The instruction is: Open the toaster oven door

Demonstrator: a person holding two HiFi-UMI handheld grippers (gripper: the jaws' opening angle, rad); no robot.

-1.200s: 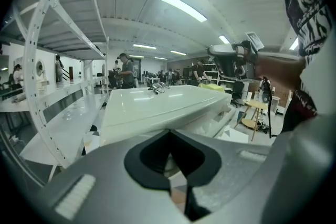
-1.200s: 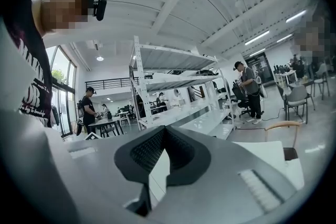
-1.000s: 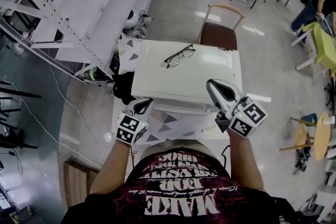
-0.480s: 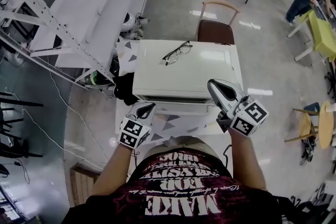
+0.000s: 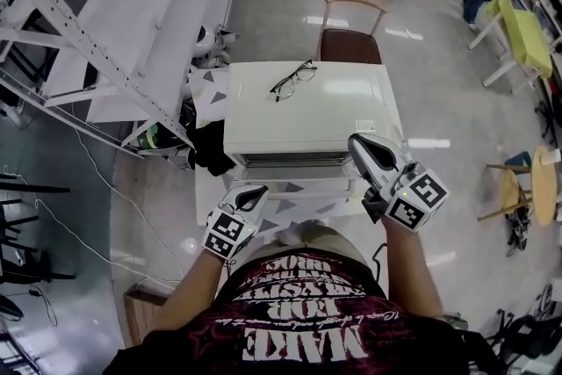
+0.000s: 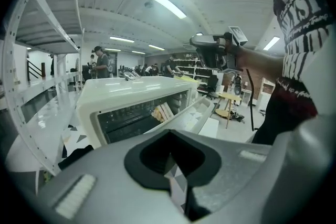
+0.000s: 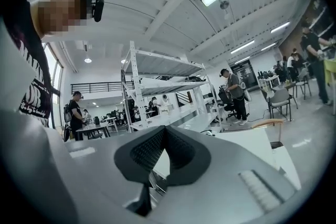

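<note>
Seeing toaster oven door [image 5: 297,185] down, lying nine-to-three at twelve o'clock of my left gripper [image 5: 253,193]; it and right gripper [image 5: 360,145] both closed, empty

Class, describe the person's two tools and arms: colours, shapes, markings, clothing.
Both the left tool and right tool are pale grey, with tapering jaws that are black inside. Each carries a white cube printed with black square markers. The person wears a short-sleeved black shirt with white lettering and reddish patterning.

left tongs [image 5: 256,191] and right tongs [image 5: 358,145] both closed, empty, held forward.
</note>
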